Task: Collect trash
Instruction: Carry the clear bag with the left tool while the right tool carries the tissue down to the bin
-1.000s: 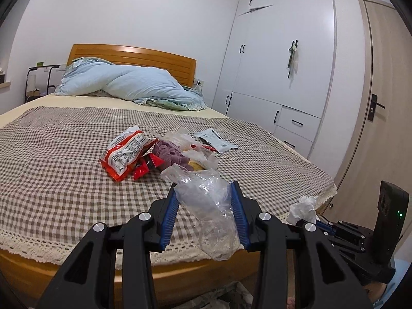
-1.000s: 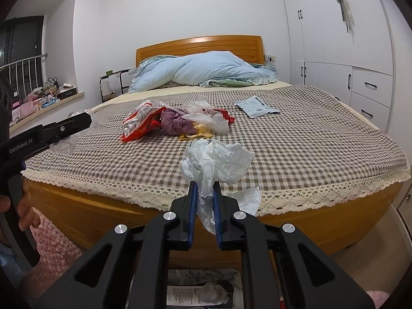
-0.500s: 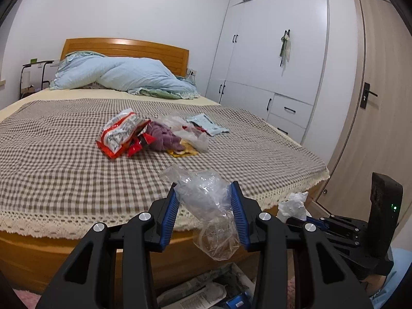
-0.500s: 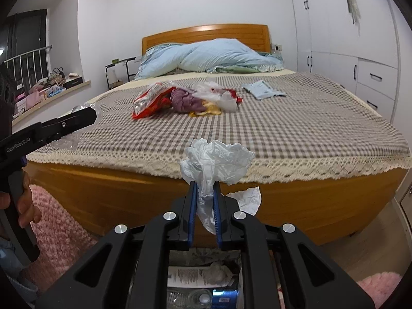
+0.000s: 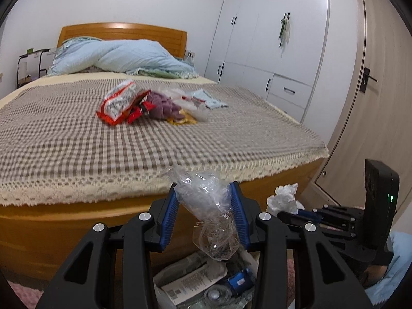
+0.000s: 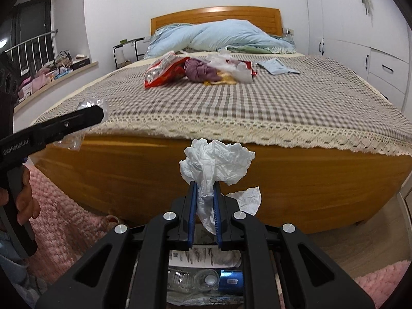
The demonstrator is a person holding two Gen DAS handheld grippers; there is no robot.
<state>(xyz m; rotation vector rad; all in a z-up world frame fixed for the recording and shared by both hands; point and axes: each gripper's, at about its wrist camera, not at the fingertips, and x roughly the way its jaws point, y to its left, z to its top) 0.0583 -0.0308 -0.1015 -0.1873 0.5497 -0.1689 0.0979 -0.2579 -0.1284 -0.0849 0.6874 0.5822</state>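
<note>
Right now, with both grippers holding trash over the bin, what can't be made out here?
- Trash bin, both wrist views: rim and walls hidden by gripper bodies and the bottom edge; only contents show.
- Checked bedspread and snack wrappers: motion blur, print unreadable.
- Left gripper, right view: jaws hidden behind its side; clear plastic bag barely shows.

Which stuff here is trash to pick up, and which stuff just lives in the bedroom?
Trash for the job:
- clear plastic wrapper in the left claw
- crumpled white tissue in the right claw
- red snack bag on the bed
- bin of trash below

Just lying about:
- blue quilt
- white wardrobe
- pink rug
</note>
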